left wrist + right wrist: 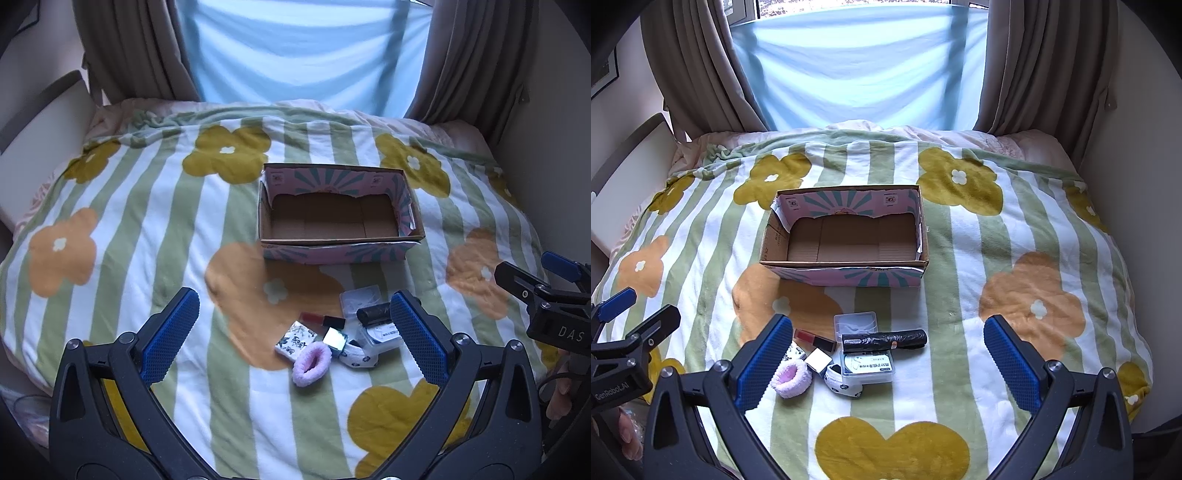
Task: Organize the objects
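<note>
An open, empty cardboard box (pixel 338 242) (pixel 846 263) with pink printed sides stands on the flowered blanket. In front of it lies a cluster of small items: a pink fluffy scrunchie (pixel 312 363) (pixel 792 377), a black roll of bags (pixel 884 340) (pixel 373 314), a clear plastic case (pixel 855 322) (pixel 360 297), a labelled clear box (pixel 867 366), a red lipstick (pixel 322 319) (pixel 814 338), a patterned tissue pack (pixel 295 340), a small mirror square (pixel 335 338) (pixel 818 360) and a white patterned sock (pixel 844 384) (pixel 358 359). My left gripper (pixel 293 334) and right gripper (pixel 886 360) are both open and empty above the cluster.
The blanket (pixel 147 221) covers a bed. Curtains (pixel 701 74) and a window with a blue sheet (pixel 857 66) stand behind. A headboard or chair (pixel 40 122) is at the left. Each gripper shows at the edge of the other's view.
</note>
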Action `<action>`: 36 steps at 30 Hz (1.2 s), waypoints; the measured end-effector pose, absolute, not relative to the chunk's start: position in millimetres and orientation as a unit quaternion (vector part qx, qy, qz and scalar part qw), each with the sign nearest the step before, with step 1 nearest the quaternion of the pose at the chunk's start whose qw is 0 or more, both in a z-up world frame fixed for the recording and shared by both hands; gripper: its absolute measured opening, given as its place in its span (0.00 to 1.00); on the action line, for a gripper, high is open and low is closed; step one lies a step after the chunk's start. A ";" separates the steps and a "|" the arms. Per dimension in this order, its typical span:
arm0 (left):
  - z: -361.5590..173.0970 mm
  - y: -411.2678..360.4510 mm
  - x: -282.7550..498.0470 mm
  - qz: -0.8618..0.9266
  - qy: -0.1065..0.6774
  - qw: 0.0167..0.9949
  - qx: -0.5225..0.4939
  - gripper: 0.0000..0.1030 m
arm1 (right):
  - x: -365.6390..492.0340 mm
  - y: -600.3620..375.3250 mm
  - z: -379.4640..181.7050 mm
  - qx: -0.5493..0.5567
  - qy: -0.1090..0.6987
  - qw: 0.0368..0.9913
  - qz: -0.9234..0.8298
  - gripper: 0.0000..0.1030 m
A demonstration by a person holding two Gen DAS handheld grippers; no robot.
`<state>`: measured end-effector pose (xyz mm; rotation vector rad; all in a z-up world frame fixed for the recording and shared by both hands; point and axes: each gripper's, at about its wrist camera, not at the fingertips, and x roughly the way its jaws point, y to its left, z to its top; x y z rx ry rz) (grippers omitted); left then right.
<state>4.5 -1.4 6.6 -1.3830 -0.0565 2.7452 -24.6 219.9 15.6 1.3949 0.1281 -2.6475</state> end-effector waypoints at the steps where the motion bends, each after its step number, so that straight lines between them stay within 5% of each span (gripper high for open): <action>1: 6.6 -1.3 4.4 0.892 -0.018 0.035 -0.450 1.00 | -23.8 218.9 14.9 0.464 0.043 0.073 -0.882 0.99; 36: 4.0 6.9 3.0 0.892 -0.017 0.044 -0.450 1.00 | -23.6 216.5 16.3 0.461 0.043 0.080 -0.883 0.99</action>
